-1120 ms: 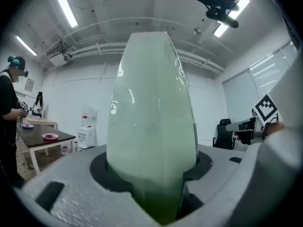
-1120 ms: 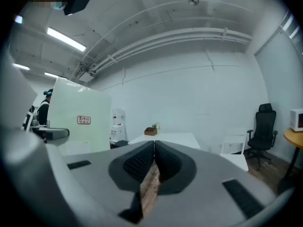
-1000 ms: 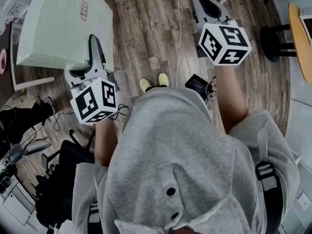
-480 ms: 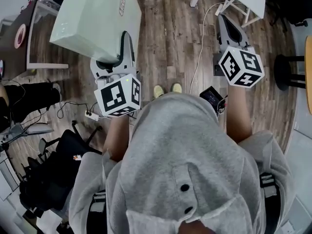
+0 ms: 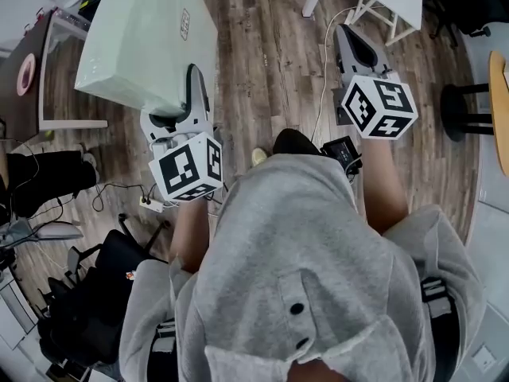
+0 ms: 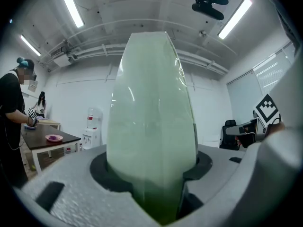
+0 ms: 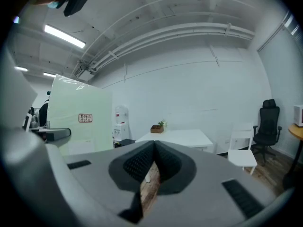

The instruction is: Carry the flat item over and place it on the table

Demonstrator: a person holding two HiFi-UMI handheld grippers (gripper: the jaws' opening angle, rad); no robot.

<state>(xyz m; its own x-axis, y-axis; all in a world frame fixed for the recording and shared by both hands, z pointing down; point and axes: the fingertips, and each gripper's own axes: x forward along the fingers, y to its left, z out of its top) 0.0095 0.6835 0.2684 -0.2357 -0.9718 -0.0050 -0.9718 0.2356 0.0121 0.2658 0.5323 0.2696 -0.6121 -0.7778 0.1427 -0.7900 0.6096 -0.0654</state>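
My left gripper clamped on the near edge of the pale-green flat item, held above the wood floor, my right gripper empty, jaws together, white table ahead

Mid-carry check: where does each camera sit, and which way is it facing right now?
Head view: on the person's head, facing steeply down at the wood floor; shows grey hoodie, left claw and right claw.
Left gripper view: on the left claw, facing out across the room; its jaws clamp the pale green panel, which fills the centre.
Right gripper view: on the right claw, facing a white table; its jaws are together, empty.
Shared: the panel shows in all three.
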